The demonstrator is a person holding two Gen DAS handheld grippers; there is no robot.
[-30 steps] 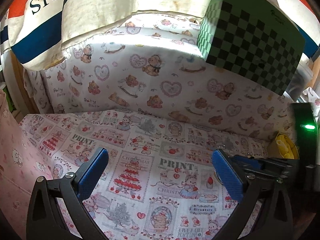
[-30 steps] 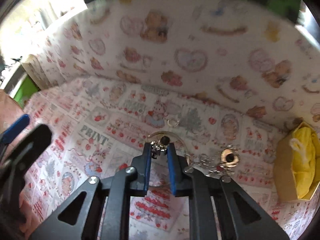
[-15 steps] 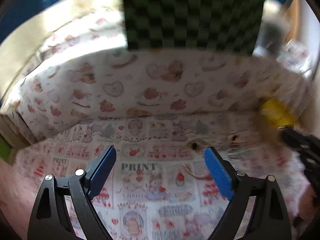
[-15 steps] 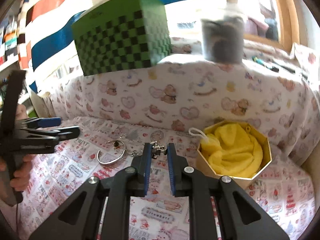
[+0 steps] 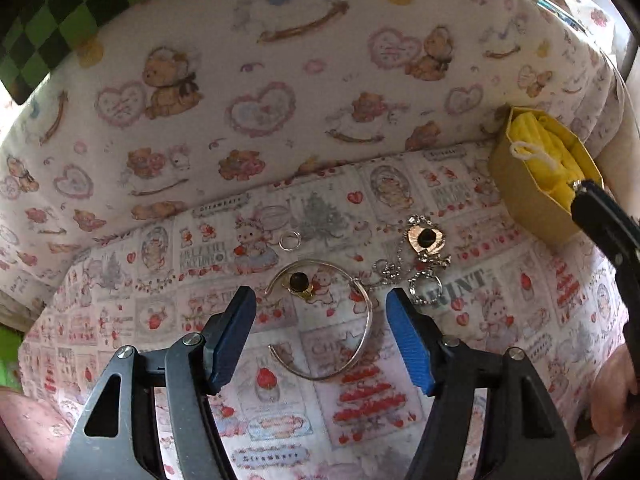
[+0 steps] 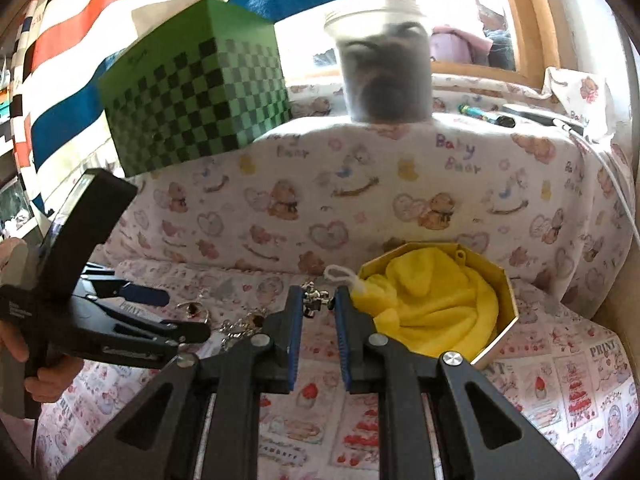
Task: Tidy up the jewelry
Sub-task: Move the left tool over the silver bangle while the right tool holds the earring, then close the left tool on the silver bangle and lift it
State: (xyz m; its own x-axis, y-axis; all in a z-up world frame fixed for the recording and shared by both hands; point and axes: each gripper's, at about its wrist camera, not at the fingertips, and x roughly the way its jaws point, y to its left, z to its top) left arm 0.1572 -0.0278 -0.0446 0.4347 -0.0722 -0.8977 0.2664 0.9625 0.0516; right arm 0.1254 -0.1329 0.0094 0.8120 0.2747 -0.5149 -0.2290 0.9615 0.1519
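Note:
My left gripper points down over a thin silver open bangle on the printed cloth. Its jaws are closing, with the bangle below and between them, untouched by the pads. A dark-stone ring lies inside the bangle's curve, with a small plain ring behind it. To the right lies a heart pendant on a chain. My right gripper is shut on a small silver piece, held above the cloth just left of the octagonal box lined with yellow cloth.
A bear-print padded back wall rises behind the cloth. On top of it stand a green checkered box and a dark jar. A hand holds the left gripper at the left. The octagonal box sits at the far right.
My left gripper has swung right over the jewellery, tilted downward, and its jaws have narrowed. My right gripper carried the silver piece up off the cloth and right, beside the box.

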